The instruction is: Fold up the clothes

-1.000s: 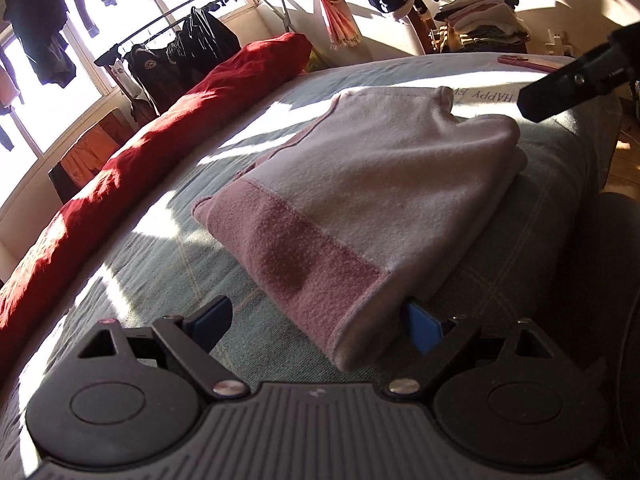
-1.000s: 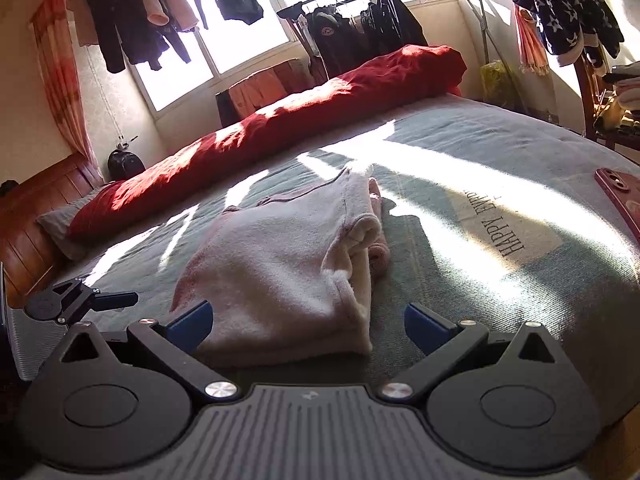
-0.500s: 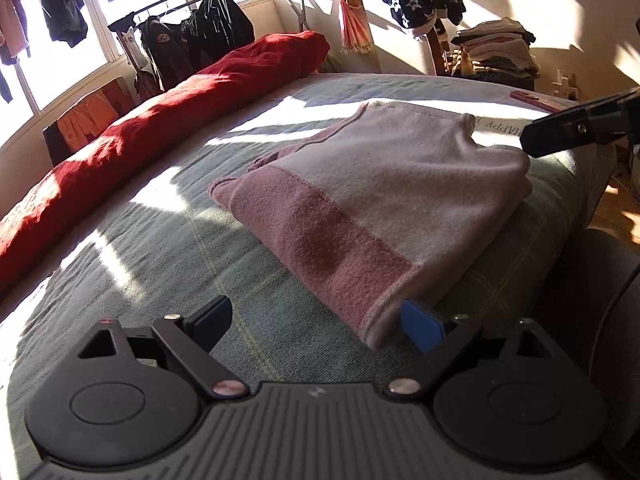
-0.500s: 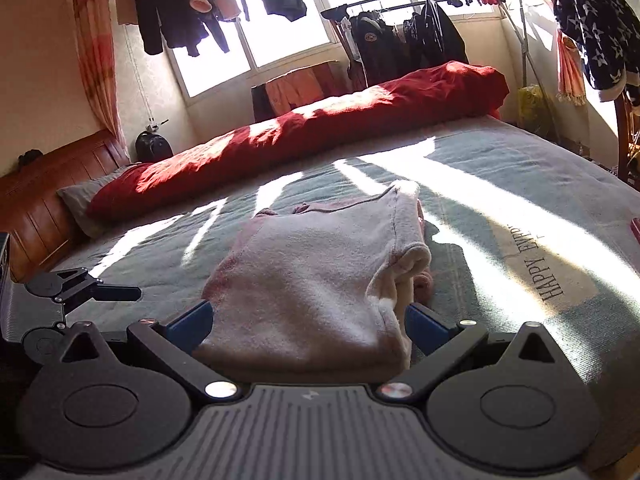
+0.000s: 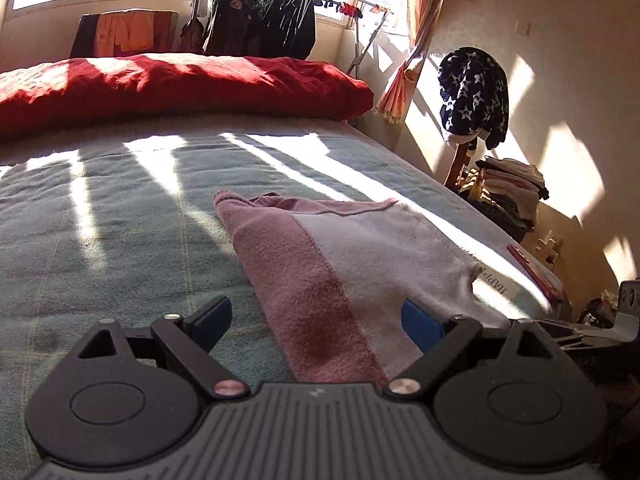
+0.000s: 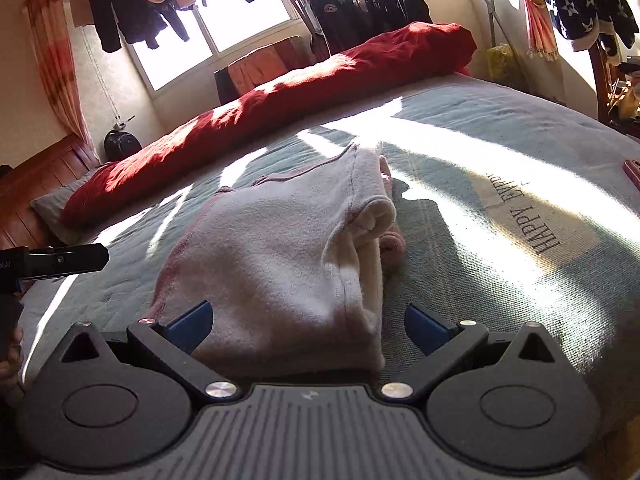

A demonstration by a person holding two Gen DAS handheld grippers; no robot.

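Folded pink garment (image 5: 360, 264) lies between each spread claw — ungripped.

The folded garment (image 6: 276, 264) is soft fleecy cloth with a napped, matt surface; its darker pink band (image 5: 308, 284) shows stitched seams. The bedspread (image 5: 120, 216) is a coarse woven cloth, matt. The red quilt (image 5: 180, 80) is crumpled matt fabric. The left gripper (image 5: 316, 316) and right gripper (image 6: 308, 320) are matt black plastic with ribbed housings, blue pads (image 6: 188, 322) and shiny metal rivets (image 6: 220, 390). The headboard (image 6: 36, 176) is glossy wood.

The bedspread (image 6: 500, 128) reads "HAPPY EVER", its last letters uncertain.
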